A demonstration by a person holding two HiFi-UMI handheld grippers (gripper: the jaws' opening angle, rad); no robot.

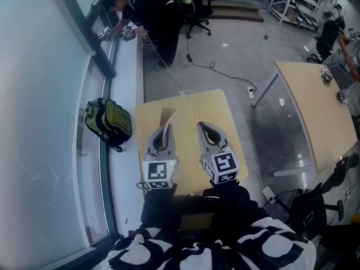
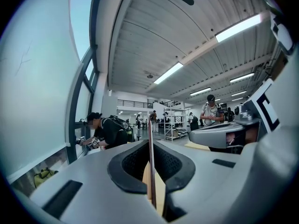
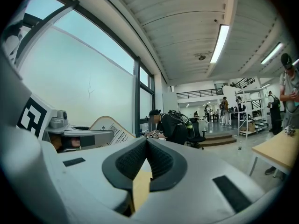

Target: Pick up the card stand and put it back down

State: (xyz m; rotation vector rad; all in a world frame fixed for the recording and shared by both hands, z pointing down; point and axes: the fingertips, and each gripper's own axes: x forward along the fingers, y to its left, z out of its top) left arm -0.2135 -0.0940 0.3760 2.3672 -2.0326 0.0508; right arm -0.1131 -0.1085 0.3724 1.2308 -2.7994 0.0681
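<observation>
The card stand (image 1: 167, 116) is a thin tan panel held upright over the small wooden table (image 1: 222, 111), and my left gripper (image 1: 165, 128) is shut on it. In the left gripper view the card stand (image 2: 150, 127) shows edge-on, pinched between the dark pads of the left gripper (image 2: 150, 144). My right gripper (image 1: 204, 127) hovers beside it to the right, shut and empty. In the right gripper view the jaw tips of the right gripper (image 3: 147, 143) touch, and the card stand (image 3: 112, 129) with printed text rises behind the left gripper (image 3: 77, 136).
A green backpack (image 1: 109, 121) lies on the window ledge left of the table. A person in black (image 1: 154, 10) bends at the window further back, near an office chair (image 1: 198, 16). A larger wooden table (image 1: 318, 106) stands to the right, and a cable (image 1: 219, 69) trails across the floor.
</observation>
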